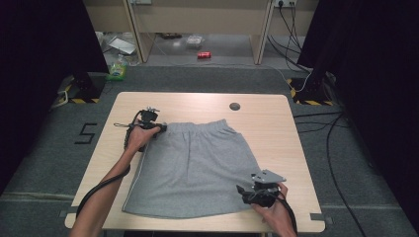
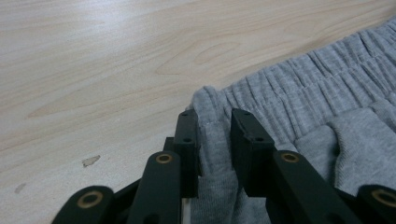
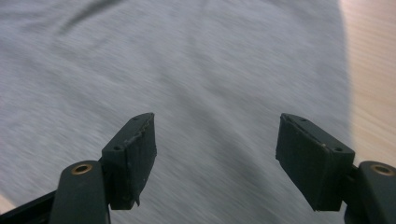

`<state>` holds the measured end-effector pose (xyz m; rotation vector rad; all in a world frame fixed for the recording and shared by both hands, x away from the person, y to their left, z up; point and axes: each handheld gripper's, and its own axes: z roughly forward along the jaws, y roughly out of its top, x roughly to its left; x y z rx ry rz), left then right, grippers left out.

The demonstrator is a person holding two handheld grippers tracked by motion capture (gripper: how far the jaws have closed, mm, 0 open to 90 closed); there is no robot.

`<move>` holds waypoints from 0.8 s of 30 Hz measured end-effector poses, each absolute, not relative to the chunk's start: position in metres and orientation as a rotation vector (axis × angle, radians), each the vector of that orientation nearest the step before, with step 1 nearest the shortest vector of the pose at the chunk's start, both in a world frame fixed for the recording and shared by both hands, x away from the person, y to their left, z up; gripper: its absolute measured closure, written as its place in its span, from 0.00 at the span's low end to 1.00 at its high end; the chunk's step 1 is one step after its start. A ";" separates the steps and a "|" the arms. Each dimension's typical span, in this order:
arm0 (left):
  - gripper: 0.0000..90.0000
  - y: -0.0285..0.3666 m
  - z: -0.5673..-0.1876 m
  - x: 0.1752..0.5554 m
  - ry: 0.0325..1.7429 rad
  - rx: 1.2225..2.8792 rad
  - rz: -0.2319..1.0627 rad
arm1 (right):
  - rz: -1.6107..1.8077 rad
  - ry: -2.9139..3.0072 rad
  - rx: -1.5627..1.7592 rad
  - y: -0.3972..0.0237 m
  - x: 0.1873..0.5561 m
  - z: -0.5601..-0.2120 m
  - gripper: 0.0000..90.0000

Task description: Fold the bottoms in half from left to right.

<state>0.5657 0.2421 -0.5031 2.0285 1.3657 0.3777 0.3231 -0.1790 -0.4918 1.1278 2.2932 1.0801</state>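
Note:
Grey shorts [image 1: 192,163] with an elastic waistband lie flat on the wooden table [image 1: 197,101], waistband at the far side. My left gripper [image 1: 160,127] is at the far left corner of the waistband. In the left gripper view, its jaws [image 2: 215,116] are closed on the bunched waistband corner [image 2: 208,100], and fabric fills the narrow gap. My right gripper [image 1: 240,190] hovers over the near right part of the shorts, close to the hem. In the right gripper view, it [image 3: 215,135] stands wide open above blurred grey cloth [image 3: 187,60], with nothing between the pads.
A round cable hole [image 1: 234,106] sits near the table's far edge. Bare wood [image 1: 281,133] lies right of the shorts and also left [image 2: 93,70] of the waistband. On the floor beyond are a red can [image 1: 204,55], a green bottle [image 1: 117,69] and cables [image 1: 336,148].

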 end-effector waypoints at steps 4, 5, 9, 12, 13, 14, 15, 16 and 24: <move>0.81 0.243 -0.503 0.566 1.362 2.029 0.368 | 1.149 2.339 1.078 -0.149 0.321 -0.491 0.33; 0.81 0.243 -0.503 0.567 1.362 2.031 0.367 | 1.164 2.354 1.071 -0.141 0.320 -0.491 0.33; 0.81 0.243 -0.503 0.567 1.363 2.032 0.369 | 1.234 2.398 1.003 -0.103 0.319 -0.488 0.34; 0.81 0.243 -0.503 0.567 1.360 2.033 0.370 | 1.287 2.419 0.937 -0.073 0.317 -0.483 0.34; 0.81 0.243 -0.503 0.567 1.360 2.033 0.371 | 1.306 2.423 0.921 -0.064 0.316 -0.482 0.35; 0.81 0.243 -0.503 0.567 1.358 2.035 0.371 | 1.317 2.430 0.901 -0.055 0.315 -0.482 0.34; 0.81 0.243 -0.503 0.566 1.358 2.035 0.371 | 1.322 2.442 0.882 -0.047 0.314 -0.482 0.35; 0.81 0.243 -0.503 0.566 1.355 2.037 0.373 | 1.326 2.458 0.865 -0.038 0.313 -0.483 0.35; 0.80 0.244 -0.503 0.566 1.345 2.038 0.371 | 1.362 2.587 0.761 0.023 0.307 -0.491 0.36</move>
